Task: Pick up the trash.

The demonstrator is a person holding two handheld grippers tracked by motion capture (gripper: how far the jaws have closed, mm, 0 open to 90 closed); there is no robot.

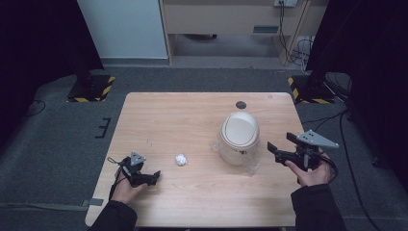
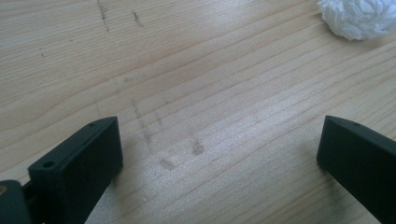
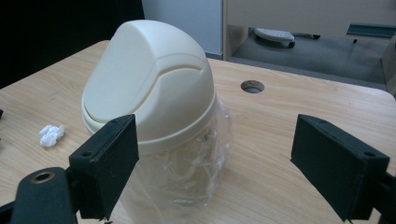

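The crumpled paper wad [image 1: 181,160] lay on the wooden table [image 1: 192,115] just ahead-right of the empty, wide-open left gripper [image 1: 153,177], nearer it than the equally open right gripper [image 1: 273,147] beside the swing-lid bin [image 1: 239,137].

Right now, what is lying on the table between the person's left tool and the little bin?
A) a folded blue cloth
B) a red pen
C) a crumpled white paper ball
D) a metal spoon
C: a crumpled white paper ball lies on the wooden table, between the left tool and the cream swing-lid bin.
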